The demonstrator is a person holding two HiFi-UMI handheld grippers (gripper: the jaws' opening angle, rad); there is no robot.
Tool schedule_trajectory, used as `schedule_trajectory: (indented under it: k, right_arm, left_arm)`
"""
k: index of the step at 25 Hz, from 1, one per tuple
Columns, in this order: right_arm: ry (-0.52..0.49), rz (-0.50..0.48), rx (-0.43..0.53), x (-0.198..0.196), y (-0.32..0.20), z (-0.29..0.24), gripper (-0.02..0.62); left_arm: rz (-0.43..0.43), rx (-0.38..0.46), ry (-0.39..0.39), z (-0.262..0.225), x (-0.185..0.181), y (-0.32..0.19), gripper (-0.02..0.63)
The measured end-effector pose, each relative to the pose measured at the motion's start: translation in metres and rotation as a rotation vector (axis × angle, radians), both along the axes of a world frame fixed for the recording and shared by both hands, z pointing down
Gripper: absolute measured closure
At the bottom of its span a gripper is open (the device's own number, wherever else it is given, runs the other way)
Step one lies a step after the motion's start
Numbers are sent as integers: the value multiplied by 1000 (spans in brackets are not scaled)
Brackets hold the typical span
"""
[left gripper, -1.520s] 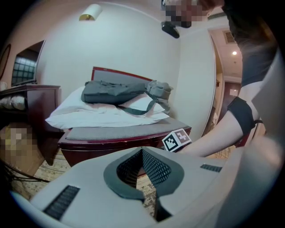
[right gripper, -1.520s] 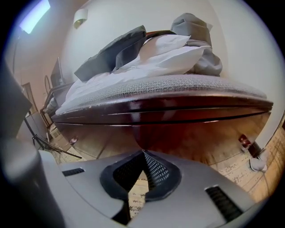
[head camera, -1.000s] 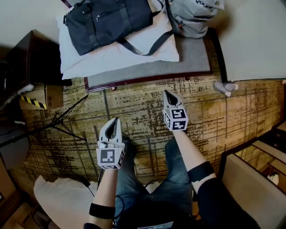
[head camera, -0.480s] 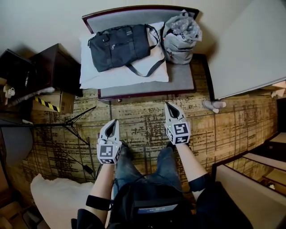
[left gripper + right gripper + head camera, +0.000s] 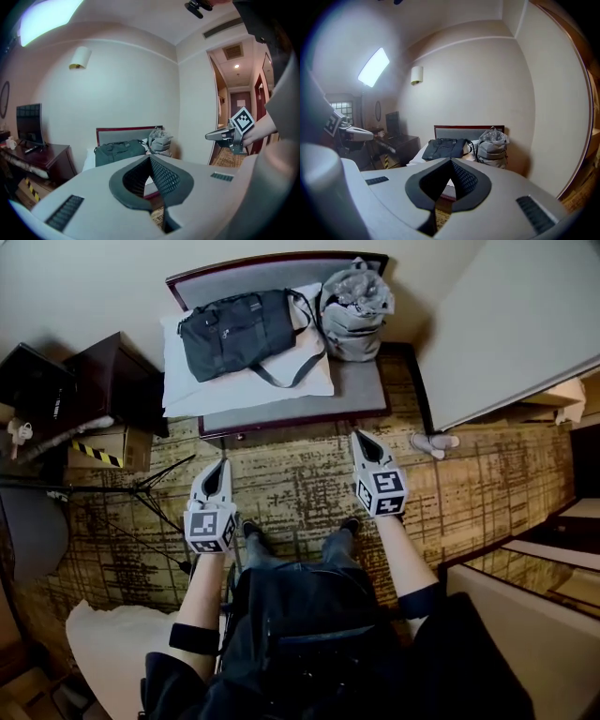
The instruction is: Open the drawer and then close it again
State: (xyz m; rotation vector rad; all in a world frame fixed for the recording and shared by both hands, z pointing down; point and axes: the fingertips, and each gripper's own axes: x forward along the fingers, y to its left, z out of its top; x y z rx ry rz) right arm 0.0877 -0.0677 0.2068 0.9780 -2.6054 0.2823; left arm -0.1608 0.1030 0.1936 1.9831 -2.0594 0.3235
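Could clip the tripod legs [image 5: 141, 488] just beside left gripper [image 5: 221, 468] when swinging toward the dark cabinet [image 5: 112, 381], well off to its left. Likeliest home of the drawer, not made out in any view. Held out ahead, side by side, tipped slightly down toward the bench [image 5: 291, 420]. Left gripper and right gripper [image 5: 360, 438] pressed together, empty.

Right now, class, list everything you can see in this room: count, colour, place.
duffel bag: one, black, on the pillow
pillow: one, white, on the bench
backpack: one, grey, bench's right end
bench: one, grey seat, against the wall
cabinet: one, dark wood, left of bench
cardboard box: one, brown, beside the cabinet
wall lamp: one, cream, upper wall
carpet: one, brown patterned, underfoot
left gripper: one, white, shut, empty
right gripper: one, white, shut, empty
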Motion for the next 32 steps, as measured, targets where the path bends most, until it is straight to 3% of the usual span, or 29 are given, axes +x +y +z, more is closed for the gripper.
schedule_trajectory:
  k: [19,32]
  right_arm:
    - [12,11,-22,26,12,0,591]
    - [18,9,-50,-33,55,20,591]
  left_arm:
    - [27,10,12,-6,15,2,604]
    - [96,10,-21,-4,-26,30,604]
